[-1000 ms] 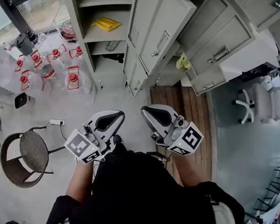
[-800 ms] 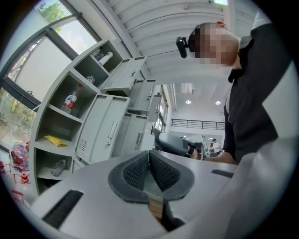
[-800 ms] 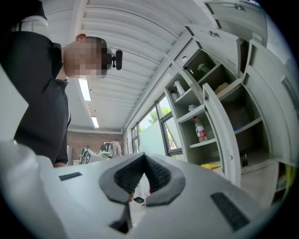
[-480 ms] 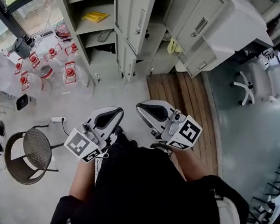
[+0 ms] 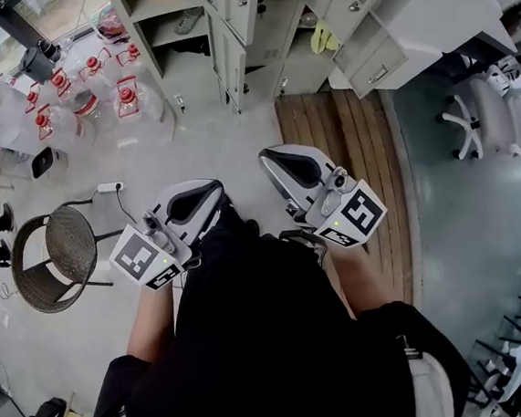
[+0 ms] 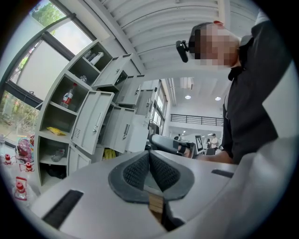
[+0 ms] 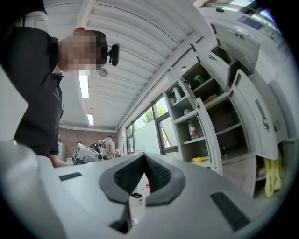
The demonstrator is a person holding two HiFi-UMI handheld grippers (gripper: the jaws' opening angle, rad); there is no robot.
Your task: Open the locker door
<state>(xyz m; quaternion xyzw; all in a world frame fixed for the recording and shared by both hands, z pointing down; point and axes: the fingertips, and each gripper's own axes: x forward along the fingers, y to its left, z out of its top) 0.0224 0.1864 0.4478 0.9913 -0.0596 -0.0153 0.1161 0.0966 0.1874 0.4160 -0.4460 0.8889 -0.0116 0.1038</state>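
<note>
Across the top of the head view, beyond a stretch of grey floor (image 5: 220, 153), runs the locker bank (image 5: 232, 8), the task's thing, with an open shelf unit (image 5: 156, 5) at its left end. Several of its doors hang ajar, and which one is meant cannot be told. The person (image 5: 266, 341), in a black top, stands well back from it, beside one wooden platform (image 5: 341, 137). Two chairs flank the person: one woven chair (image 5: 54, 256) on the left and one white office chair (image 5: 476, 109) far to the right.

Two tools are held low and level. The left hand-held gripper (image 5: 199, 202) shows its ribbed pads (image 6: 135, 172) pressed together with nothing between them. The right hand-held gripper (image 5: 287, 167) is likewise fully closed and empty, as its own view makes plain.

The lockers lie straight ahead of both tools, well apart from either. The right one looks slightly nearer, so it would probably reach a door first. Each door stands tall and upright, as the ajar door (image 6: 103, 107) in the left gripper view shows, with one slim handle (image 6: 96, 125) running upright down its face. A closed jaw would likely have to open before taking that handle.

Red-capped water jugs (image 5: 126, 98) cluster on the floor left of the shelves, at least six, though the exact count is unclear. One bottle (image 6: 68, 97) stands on a shelf.
</note>
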